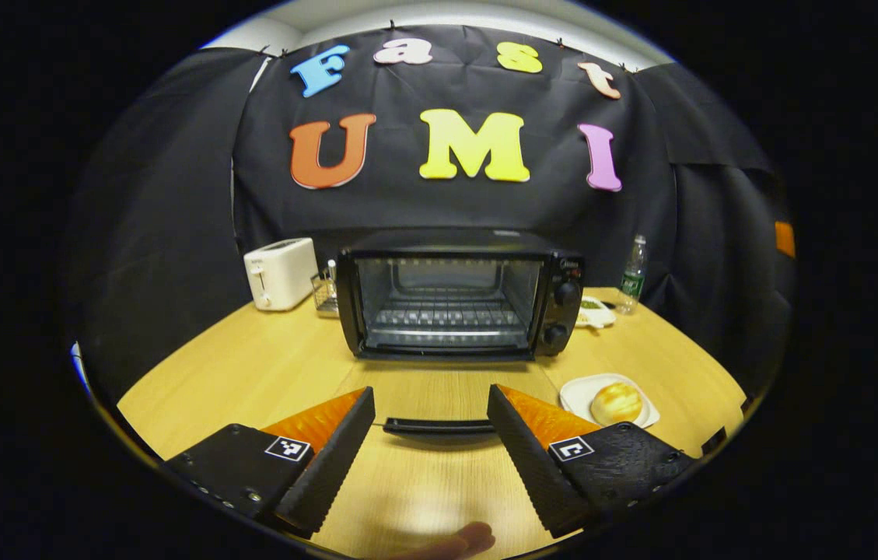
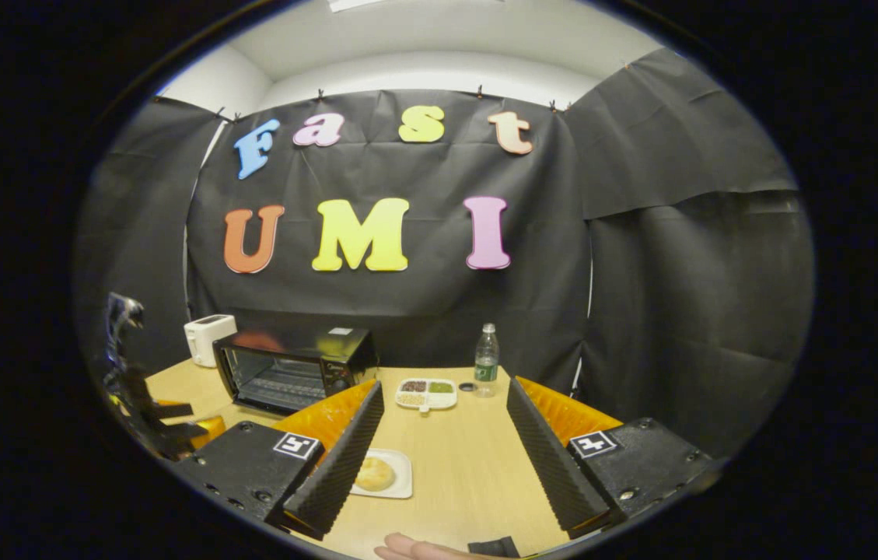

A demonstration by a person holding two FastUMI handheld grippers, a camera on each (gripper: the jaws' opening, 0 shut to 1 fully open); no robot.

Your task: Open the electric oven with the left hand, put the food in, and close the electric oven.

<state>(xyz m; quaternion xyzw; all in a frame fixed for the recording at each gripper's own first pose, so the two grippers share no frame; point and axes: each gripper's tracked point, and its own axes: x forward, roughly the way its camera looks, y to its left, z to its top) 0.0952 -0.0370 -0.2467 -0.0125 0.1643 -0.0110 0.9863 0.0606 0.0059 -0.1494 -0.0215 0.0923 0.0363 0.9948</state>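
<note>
Tongs on the left hand [image 1: 431, 432] stand wide apart in the left gripper view, gripping nothing, with the dark handle of the oven door [image 1: 439, 425] lying between the two fingers. That glass door is folded down flat over the bench [image 1: 236, 365], so the electric oven [image 1: 460, 294] stands open at the back, its wire rack bare inside and two knobs on its right panel. A white toaster [image 1: 280, 273] sits to the oven's left, with a small wire rack [image 1: 323, 293] between them. To the oven's right are a divided dish [image 1: 594, 313] and a water bottle [image 1: 633, 274]. Nearer, just right of the right finger, the bun [image 1: 616, 403] rests on a white plate [image 1: 580, 391]. A fingertip [image 1: 463, 540] shows at the bottom edge.

From the right gripper view, the right tongs [image 2: 445, 451] are likewise spread open and hold nothing, hanging above the bench [image 2: 470, 459]. The bun [image 2: 375, 473] on its plate [image 2: 400, 471] lies just beside the left finger, partly hidden by it. Farther back stand the open oven [image 2: 295, 367], the toaster [image 2: 209, 337], the divided dish [image 2: 427, 393] and the bottle [image 2: 486, 360]. At the far left the other tongs [image 2: 174, 420] show dimly near the oven door. Part of a hand [image 2: 423, 550] shows at the bottom.
</note>
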